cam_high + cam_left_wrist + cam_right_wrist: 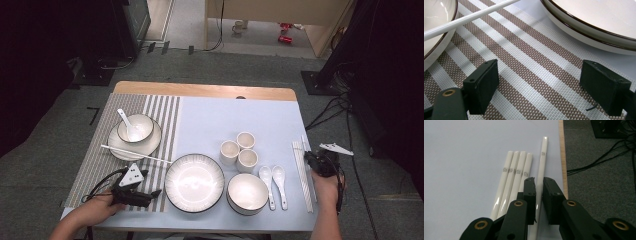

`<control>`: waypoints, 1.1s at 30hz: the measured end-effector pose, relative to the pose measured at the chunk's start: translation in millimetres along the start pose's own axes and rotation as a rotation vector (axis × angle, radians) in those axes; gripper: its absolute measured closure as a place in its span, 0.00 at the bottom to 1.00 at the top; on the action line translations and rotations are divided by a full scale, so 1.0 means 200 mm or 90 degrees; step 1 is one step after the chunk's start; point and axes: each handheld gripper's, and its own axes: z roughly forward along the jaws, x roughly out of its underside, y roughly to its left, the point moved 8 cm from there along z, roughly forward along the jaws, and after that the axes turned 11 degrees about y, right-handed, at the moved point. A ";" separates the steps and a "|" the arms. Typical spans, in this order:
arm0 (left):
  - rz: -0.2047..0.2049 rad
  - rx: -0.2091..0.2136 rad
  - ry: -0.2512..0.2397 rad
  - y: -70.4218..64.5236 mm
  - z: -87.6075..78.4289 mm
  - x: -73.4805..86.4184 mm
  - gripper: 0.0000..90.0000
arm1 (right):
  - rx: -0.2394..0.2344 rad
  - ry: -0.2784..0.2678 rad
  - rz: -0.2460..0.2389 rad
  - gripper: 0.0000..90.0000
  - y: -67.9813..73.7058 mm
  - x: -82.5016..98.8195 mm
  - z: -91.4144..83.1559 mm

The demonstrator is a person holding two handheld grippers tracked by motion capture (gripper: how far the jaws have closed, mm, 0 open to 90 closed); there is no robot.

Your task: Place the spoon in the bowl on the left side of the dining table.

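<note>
My right gripper (pixel 539 185) reaches along a single white chopstick (pixel 542 162) that lies near the table's right edge. Its black jaws stand narrowly apart on either side of the stick, with a thin gap showing, so I read it as open. Several more white chopsticks (pixel 514 170) lie side by side just left of it. From the high view the right gripper (pixel 311 157) sits over the chopstick row (pixel 302 175). My left gripper (pixel 539 85) rests open on the striped placemat (pixel 529 55) with nothing between its pads; the high view has the left gripper (pixel 152 195) at the front left.
On the blue mat are a large ribbed plate (pixel 194 182), a bowl (pixel 247 193), two spoons (pixel 274 181) and three cups (pixel 239 150). A small bowl with a spoon (pixel 135 129) sits on a plate, and a lone chopstick (pixel 135 152) lies across that plate's rim.
</note>
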 end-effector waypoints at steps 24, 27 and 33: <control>-0.002 0.003 -0.001 0.00 0.00 0.00 0.17 | 0.013 0.014 -0.006 0.91 0.02 0.11 -0.08; -0.001 0.005 0.000 0.00 0.00 0.00 0.17 | 0.012 0.014 -0.004 0.92 0.02 0.11 -0.09; -0.001 0.005 0.000 0.00 0.00 0.00 0.17 | 0.012 0.015 -0.006 0.93 0.02 0.11 -0.09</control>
